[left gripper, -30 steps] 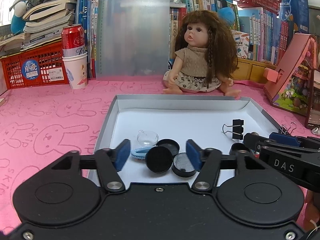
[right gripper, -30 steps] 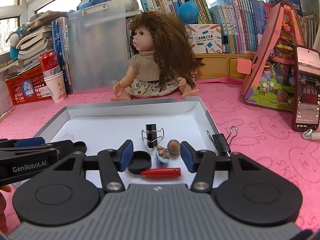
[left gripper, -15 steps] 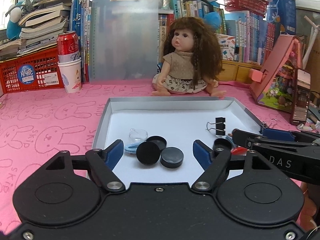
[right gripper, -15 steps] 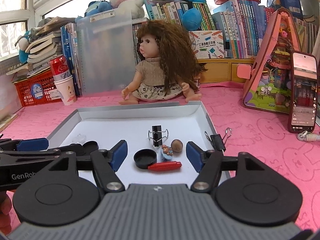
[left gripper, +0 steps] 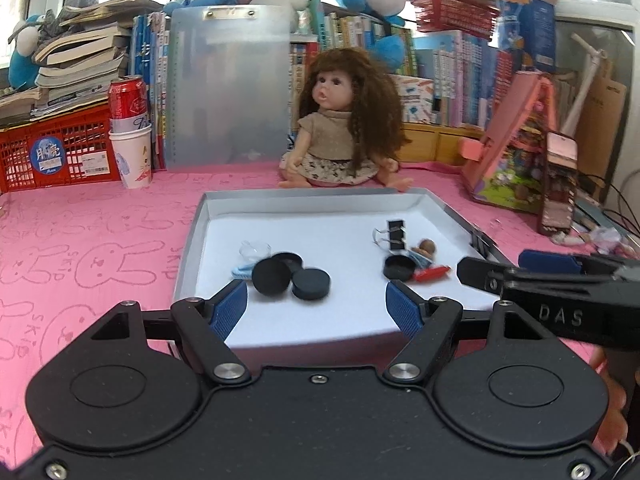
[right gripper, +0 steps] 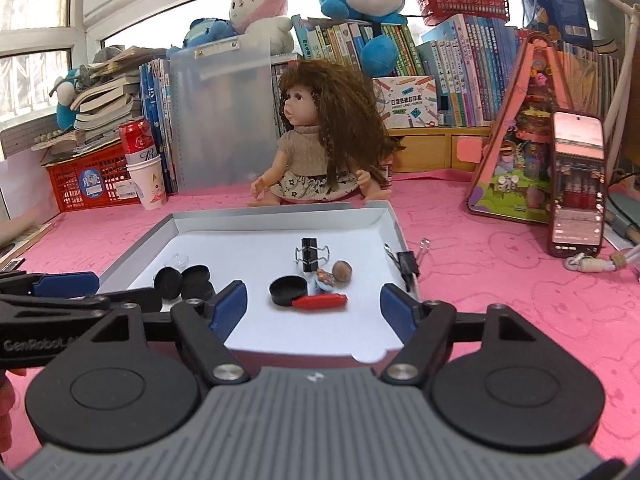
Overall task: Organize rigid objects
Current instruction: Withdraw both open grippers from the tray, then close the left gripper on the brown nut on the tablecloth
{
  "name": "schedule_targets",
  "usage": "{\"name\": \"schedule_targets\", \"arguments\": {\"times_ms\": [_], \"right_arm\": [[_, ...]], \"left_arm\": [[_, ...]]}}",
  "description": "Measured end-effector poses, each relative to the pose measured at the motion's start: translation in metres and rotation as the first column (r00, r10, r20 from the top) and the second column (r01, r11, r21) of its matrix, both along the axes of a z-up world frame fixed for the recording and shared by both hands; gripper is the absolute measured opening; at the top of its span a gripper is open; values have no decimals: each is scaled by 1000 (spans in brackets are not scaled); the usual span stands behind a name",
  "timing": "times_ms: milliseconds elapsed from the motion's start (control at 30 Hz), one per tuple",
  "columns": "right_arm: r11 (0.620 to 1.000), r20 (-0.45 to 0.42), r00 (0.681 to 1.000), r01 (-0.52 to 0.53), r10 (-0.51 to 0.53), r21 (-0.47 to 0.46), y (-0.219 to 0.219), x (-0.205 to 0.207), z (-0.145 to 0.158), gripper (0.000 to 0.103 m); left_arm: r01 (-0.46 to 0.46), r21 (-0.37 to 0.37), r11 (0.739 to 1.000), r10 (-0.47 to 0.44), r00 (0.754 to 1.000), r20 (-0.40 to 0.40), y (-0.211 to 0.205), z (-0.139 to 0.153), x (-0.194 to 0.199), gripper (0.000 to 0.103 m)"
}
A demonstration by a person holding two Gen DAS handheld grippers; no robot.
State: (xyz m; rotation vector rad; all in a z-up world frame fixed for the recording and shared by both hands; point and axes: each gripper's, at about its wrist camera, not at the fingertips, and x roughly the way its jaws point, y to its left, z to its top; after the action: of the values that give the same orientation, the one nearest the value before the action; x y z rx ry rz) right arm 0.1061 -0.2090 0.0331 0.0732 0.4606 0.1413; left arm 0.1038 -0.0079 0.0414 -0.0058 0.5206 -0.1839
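A shallow grey tray (left gripper: 192, 240) (right gripper: 394, 224) lies on the pink cloth. Its left part holds black round caps (left gripper: 290, 274) (right gripper: 184, 280), a clear dome (left gripper: 255, 249) and a pale blue piece. Its right part holds a black binder clip (left gripper: 394, 234) (right gripper: 310, 254), a black cap (right gripper: 289, 290), a red capsule (right gripper: 320, 302), a brown nut (right gripper: 343, 271) and a small figure (right gripper: 325, 279). My left gripper (left gripper: 318, 314) is open and empty above the tray's near edge. My right gripper (right gripper: 314, 310) is open and empty, also at the near edge.
A doll (left gripper: 344, 128) sits behind the tray. A paper cup with a red can (left gripper: 130, 136) and a red crate (left gripper: 52, 152) stand at the back left. A pink toy house (right gripper: 528, 140) and a phone (right gripper: 578, 184) stand at the right. Another binder clip (right gripper: 408, 262) sits on the tray's right rim.
Both grippers have pulled back and risen from the tray. Their jaws have opened wider. The left gripper let go of the black cap, which now lies in the tray.
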Motion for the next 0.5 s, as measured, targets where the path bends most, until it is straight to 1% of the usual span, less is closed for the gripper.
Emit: {"name": "schedule_targets", "arguments": {"times_ms": [67,167,400,433,500], "right_arm": [[1000,-1,1000,-1,1,-7,-2,-6,-1,83],[1000,-14,1000,-2,2,-13,-7,-15,-4,83],[1000,-57,998,4,-3,22,-16,-36,-14,84],[1000,-58,998,6,-5,19,-16,-39,-16,84],[1000,-60,998,9,-8,10,-16,-44,-19,84]], "left_arm": [[15,12,1000,-15,1000,-5,-2,-3,-10,75],[29,8,1000,-29,999,-19,-3,-9,-23,75],[88,-11,996,-88,995,-45,-8,-19,-68,74],[93,-14,996,-94,994,-48,-9,-21,-74,73],[114,-18,993,-115,992,-60,-12,-24,-85,67]]}}
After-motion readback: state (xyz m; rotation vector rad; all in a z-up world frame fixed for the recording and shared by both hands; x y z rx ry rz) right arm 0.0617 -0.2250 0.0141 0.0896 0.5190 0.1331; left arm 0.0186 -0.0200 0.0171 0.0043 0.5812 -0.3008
